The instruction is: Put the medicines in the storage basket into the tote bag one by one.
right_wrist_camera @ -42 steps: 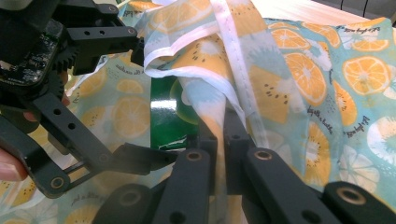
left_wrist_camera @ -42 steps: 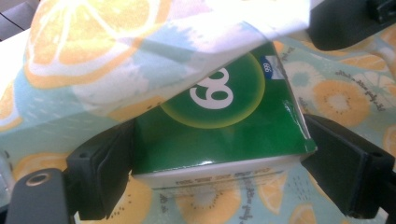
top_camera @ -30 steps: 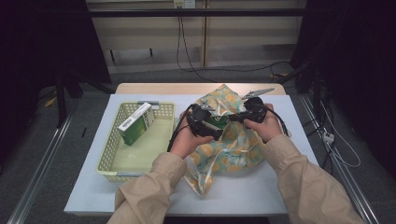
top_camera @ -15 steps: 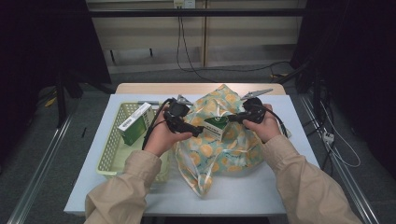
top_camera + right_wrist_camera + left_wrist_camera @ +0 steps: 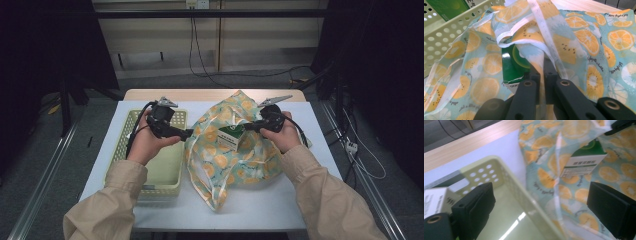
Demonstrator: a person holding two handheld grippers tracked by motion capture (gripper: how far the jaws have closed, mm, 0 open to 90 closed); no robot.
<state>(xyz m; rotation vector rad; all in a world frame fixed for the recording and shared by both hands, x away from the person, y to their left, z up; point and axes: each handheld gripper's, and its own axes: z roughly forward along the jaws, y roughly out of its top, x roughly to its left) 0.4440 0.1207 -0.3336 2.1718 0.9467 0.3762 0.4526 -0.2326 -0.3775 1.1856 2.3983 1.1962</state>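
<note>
A cloth bag printed with orange slices lies mid-table, its mouth facing away from me. In that mouth stands a green and white box, also seen in both gripper views. My right gripper is shut on the bag's white-hemmed edge beside the box. My left gripper is open, jaws wide, over the gap between the bag and a pale green basket. A second box lies in the basket.
The basket stands left of the bag and nearly touches it. Its perforated wall shows beyond the bag, with the second box inside. The white tabletop ends in a wooden strip at the far edge. Cables run on the floor behind.
My left gripper has drawn back leftward from the bag's mouth to the basket's right side. The right gripper has kept its hold, and the box stays in the bag.
</note>
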